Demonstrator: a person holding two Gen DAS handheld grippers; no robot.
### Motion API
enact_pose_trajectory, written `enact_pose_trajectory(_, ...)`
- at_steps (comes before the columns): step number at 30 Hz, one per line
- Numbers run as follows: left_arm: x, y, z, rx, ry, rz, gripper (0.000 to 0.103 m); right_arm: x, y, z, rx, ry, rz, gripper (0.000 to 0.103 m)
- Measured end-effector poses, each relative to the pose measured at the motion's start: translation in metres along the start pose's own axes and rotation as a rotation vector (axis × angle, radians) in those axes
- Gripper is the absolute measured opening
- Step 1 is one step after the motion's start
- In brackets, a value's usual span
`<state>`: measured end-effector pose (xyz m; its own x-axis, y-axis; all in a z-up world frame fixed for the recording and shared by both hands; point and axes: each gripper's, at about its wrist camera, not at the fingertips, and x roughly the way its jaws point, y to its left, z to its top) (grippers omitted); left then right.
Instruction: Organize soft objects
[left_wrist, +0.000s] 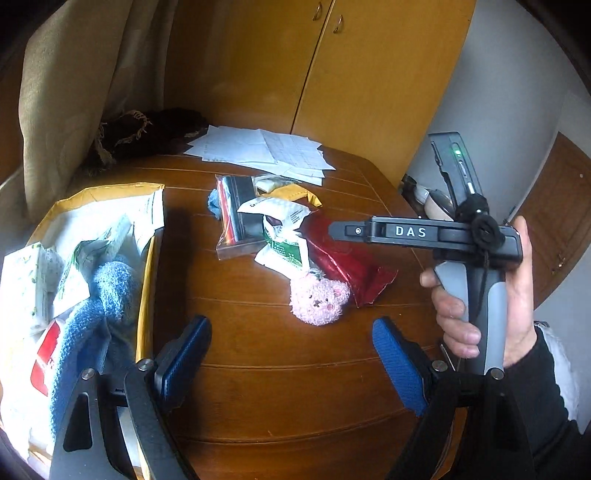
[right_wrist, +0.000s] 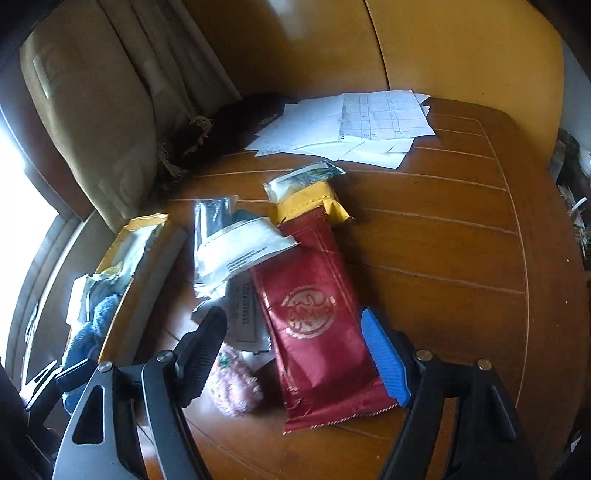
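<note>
A pink plush toy (left_wrist: 319, 299) lies on the wooden table (left_wrist: 280, 398), just beyond my left gripper (left_wrist: 291, 360), which is open with nothing between its blue pads. Behind the toy is a pile: a red foil packet (left_wrist: 354, 266), a white packet (left_wrist: 284, 225) and a clear bag (left_wrist: 236, 218). At the left, an open yellow mailer (left_wrist: 147, 295) holds a blue knitted cloth (left_wrist: 107, 295) and white packets. My right gripper (right_wrist: 291, 314) hovers open over the red foil packet (right_wrist: 314, 325), its pads apart from it. The pink toy (right_wrist: 232, 387) sits by its left finger.
White papers (left_wrist: 262, 151) lie at the table's far side beside a dark fringed cloth (left_wrist: 155, 129). A beige curtain (left_wrist: 74, 110) hangs at the left and a yellow cabinet (left_wrist: 332, 74) stands behind. A hand (left_wrist: 480, 295) holds the right gripper's handle. The table's right edge (right_wrist: 535, 295) is close.
</note>
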<state>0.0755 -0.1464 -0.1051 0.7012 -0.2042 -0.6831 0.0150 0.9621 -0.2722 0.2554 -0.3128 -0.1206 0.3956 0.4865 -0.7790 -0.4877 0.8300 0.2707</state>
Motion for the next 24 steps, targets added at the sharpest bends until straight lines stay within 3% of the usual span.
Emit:
enact_pose_trajectory(4, 0.003, 0.006, 0.0, -0.011, 0.012, 0.003, 0.091, 0.023, 0.0, 0.01, -0.026, 0.058, 0.001, 0.077)
enact_pose_trajectory(11, 0.011, 0.01, 0.001, -0.029, 0.023, 0.0, 0.091, 0.05, 0.008, 0.007, -0.077, 0.11, -0.071, 0.08)
enact_pose_trajectory(15, 0.017, 0.003, 0.0, -0.009, 0.044, -0.011, 0.091, 0.047, 0.005, 0.001, -0.077, 0.109, -0.112, 0.08)
enact_pose_trajectory(16, 0.019, 0.0, 0.0, -0.001, 0.046, -0.012, 0.091, 0.044, 0.003, -0.001, -0.07, 0.106, -0.113, 0.071)
enact_pose_trajectory(19, 0.027, -0.01, 0.001, 0.023, 0.06, -0.016, 0.091, 0.034, -0.003, -0.01, -0.044, 0.111, -0.107, 0.068)
enact_pose_trajectory(24, 0.056, -0.027, 0.006, 0.07, 0.1, 0.011, 0.091, 0.017, -0.018, -0.025, 0.064, 0.125, -0.093, 0.067)
